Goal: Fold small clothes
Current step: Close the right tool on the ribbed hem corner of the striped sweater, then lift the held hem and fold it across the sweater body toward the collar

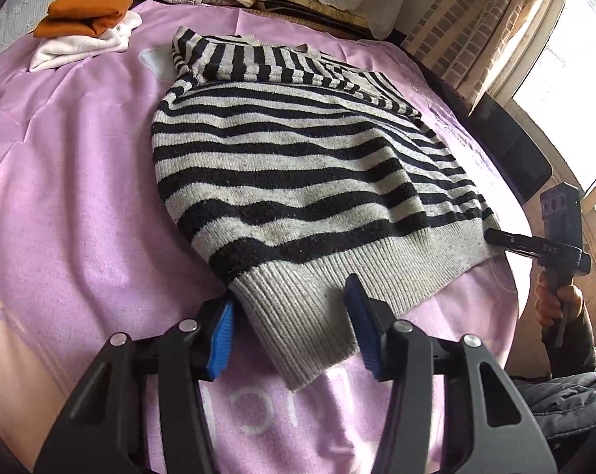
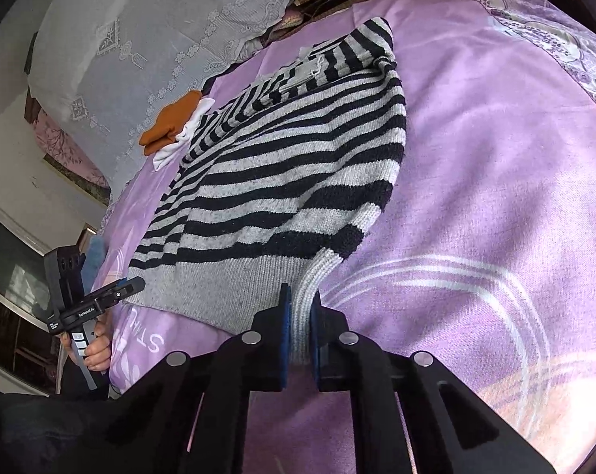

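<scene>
A black-and-grey striped sweater (image 1: 290, 158) lies flat on the pink bed sheet, sleeves folded in across its top, grey ribbed hem nearest me. My left gripper (image 1: 290, 316) is open, its blue-padded jaws straddling the hem's left corner. My right gripper (image 2: 300, 316) is shut on the hem's right corner (image 2: 306, 296), pinching a ridge of grey ribbing; the sweater (image 2: 298, 166) stretches away from it. The right gripper also shows in the left wrist view (image 1: 495, 237) at the hem's far edge, and the left one in the right wrist view (image 2: 134, 286).
A folded orange garment (image 1: 85, 12) sits on a white one (image 1: 81, 45) at the far left of the bed. A lace-covered headboard (image 2: 140, 31) stands behind. The pink sheet (image 1: 61, 197) spreads wide on both sides. A window and brick wall (image 1: 475, 19) are at right.
</scene>
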`<state>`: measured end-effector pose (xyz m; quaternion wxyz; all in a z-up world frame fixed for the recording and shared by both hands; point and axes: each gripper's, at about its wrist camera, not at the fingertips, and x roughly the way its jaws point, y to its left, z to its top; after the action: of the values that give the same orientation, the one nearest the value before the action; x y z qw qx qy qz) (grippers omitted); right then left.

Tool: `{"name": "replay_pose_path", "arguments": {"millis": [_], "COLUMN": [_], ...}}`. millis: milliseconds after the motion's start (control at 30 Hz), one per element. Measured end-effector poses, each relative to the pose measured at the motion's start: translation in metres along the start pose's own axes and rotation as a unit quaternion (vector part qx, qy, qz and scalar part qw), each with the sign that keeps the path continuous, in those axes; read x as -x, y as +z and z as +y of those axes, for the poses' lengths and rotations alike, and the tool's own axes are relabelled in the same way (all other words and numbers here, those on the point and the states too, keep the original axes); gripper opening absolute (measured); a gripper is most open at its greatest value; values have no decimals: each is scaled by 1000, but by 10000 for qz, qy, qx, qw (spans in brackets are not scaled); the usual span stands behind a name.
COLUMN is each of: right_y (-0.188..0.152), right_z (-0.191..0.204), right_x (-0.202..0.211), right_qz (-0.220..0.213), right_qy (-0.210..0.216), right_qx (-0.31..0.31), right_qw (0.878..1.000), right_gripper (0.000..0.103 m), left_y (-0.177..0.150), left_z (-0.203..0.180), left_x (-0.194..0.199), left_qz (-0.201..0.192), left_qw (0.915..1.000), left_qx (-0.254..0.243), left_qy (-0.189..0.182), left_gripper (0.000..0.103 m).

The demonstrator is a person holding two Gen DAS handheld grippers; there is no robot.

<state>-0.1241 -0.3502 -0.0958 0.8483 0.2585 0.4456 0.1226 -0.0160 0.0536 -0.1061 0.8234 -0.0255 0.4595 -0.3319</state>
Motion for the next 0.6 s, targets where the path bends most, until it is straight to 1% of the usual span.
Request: {"name": "replay_pose_path", "arguments": {"millis": [67, 167, 200, 233, 300, 433, 600], "right_y": [1, 3, 4, 5, 7, 11, 27], "right_z": [-5, -5, -4, -3, -2, -1, 5], "right_x": [3, 8, 10, 12, 15, 19, 31], "right_qz": [-14, -99, -129, -166, -219, -329, -672], "right_qy": [181, 382, 426, 470, 532, 625, 796], "right_qx": [-173, -298, -294, -296, -304, -337, -268], "right_qw": [9997, 9988, 9986, 9983, 9979, 9969, 9942], "right_gripper": [8, 8, 8, 8, 8, 8, 8], "left_y": [1, 4, 3, 4, 4, 10, 36], "left_z": [2, 10, 12, 12, 11, -3, -11], "left_x": [-1, -1, 1, 3, 7, 19, 41], "left_qz": [-1, 6, -21, -56, -135, -353, -675], "left_qw": [10000, 9992, 9989, 9988, 9989, 9994, 9973], "left_qx": [79, 344, 411, 424, 367, 1, -221], "left_qy": [-26, -197, -219, -237, -244, 55, 163], "left_gripper": [50, 49, 41, 27, 17, 14, 14]}}
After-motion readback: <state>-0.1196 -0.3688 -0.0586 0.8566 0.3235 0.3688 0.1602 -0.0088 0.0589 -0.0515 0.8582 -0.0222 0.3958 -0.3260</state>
